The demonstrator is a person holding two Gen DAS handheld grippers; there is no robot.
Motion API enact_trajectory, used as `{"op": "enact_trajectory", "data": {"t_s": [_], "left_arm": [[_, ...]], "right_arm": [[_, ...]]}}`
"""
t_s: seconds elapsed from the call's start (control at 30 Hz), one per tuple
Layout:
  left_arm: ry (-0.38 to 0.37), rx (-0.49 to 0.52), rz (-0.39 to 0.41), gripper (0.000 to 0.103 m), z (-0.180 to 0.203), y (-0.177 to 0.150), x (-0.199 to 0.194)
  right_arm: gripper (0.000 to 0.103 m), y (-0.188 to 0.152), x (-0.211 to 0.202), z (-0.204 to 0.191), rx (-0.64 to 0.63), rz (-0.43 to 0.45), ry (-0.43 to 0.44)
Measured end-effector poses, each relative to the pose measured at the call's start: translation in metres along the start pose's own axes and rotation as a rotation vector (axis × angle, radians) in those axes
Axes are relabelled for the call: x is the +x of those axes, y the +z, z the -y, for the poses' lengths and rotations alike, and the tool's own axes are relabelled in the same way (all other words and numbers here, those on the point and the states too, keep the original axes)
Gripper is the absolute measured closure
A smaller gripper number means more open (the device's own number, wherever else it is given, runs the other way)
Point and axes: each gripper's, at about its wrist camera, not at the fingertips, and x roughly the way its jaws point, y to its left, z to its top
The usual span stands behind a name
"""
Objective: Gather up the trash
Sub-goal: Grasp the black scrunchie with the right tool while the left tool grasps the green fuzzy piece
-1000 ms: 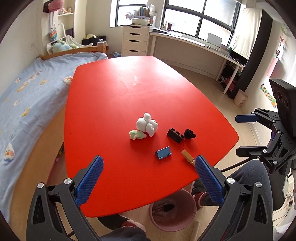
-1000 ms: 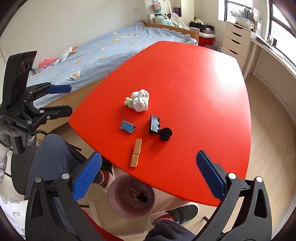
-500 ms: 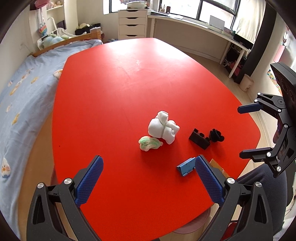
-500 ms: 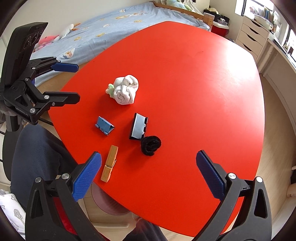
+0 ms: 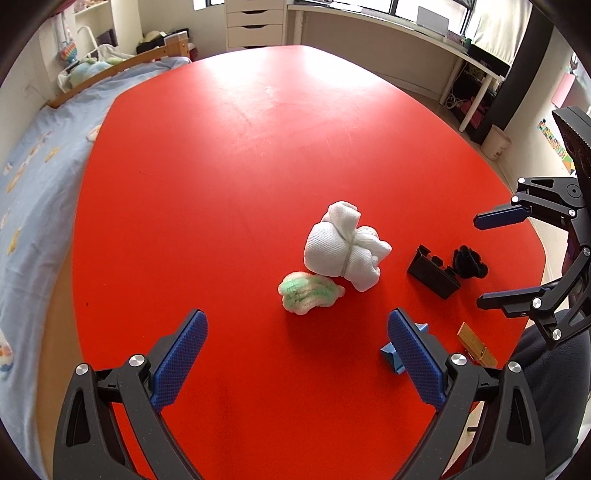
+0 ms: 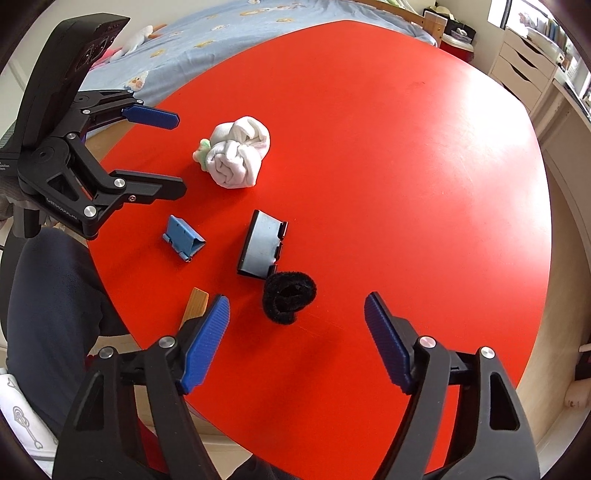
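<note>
On the red table (image 5: 221,166) lie a white balled cloth (image 5: 343,245), a green-white fuzzy wad (image 5: 310,291), a black binder clip (image 5: 434,273), a black fuzzy ring (image 5: 469,262), a blue binder clip (image 5: 395,350) and a wooden clothespin (image 5: 476,345). My left gripper (image 5: 295,328) is open, just short of the green wad. My right gripper (image 6: 295,317) is open, its tips on either side of the black ring (image 6: 288,297). The right wrist view also shows the cloth (image 6: 238,151), black clip (image 6: 262,243), blue clip (image 6: 183,238) and clothespin (image 6: 194,308).
A bed with a blue cover (image 5: 29,192) runs along the table's left side. A white desk (image 5: 388,33) and drawers (image 5: 255,22) stand by the windows. My legs (image 6: 48,314) are at the table's near edge.
Both grippers have moved forward and lower over the table toward the items. The pink bin below the table edge has dropped out of view.
</note>
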Motion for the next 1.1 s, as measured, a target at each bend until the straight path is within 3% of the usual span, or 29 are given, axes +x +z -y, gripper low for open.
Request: {"op": "enact_trajectory", "data": {"t_s": [0.1, 0.37, 0.67, 0.8, 0.93, 0.97, 1.1], "left_arm": [[0.005, 0.004, -0.015, 0.027, 0.0, -0.001, 0.005], [0.001, 0.009, -0.012, 0.037, 0.003, 0.003, 0.009], [-0.002, 0.003, -0.006, 0.065, 0.002, 0.004, 0.01], [-0.008, -0.001, -0.006, 0.078, 0.003, 0.005, 0.01], [-0.004, 0.001, -0.003, 0.081, 0.004, 0.004, 0.009], [-0.001, 0.001, -0.003, 0.091, 0.004, 0.004, 0.009], [0.002, -0.003, 0.007, 0.092, 0.005, 0.002, 0.004]], "right_arm": [[0.037, 0.002, 0.001, -0.002, -0.009, 0.003, 0.006], [0.056, 0.005, 0.005, -0.005, -0.022, -0.003, 0.015], [0.074, 0.004, 0.009, -0.008, -0.022, -0.011, 0.017], [0.078, 0.004, 0.009, -0.011, -0.022, -0.011, 0.016], [0.079, 0.005, 0.01, -0.012, -0.018, -0.01, 0.016], [0.079, 0.005, 0.009, -0.011, -0.016, -0.009, 0.016], [0.08, 0.004, 0.006, -0.01, -0.004, 0.001, 0.012]]}}
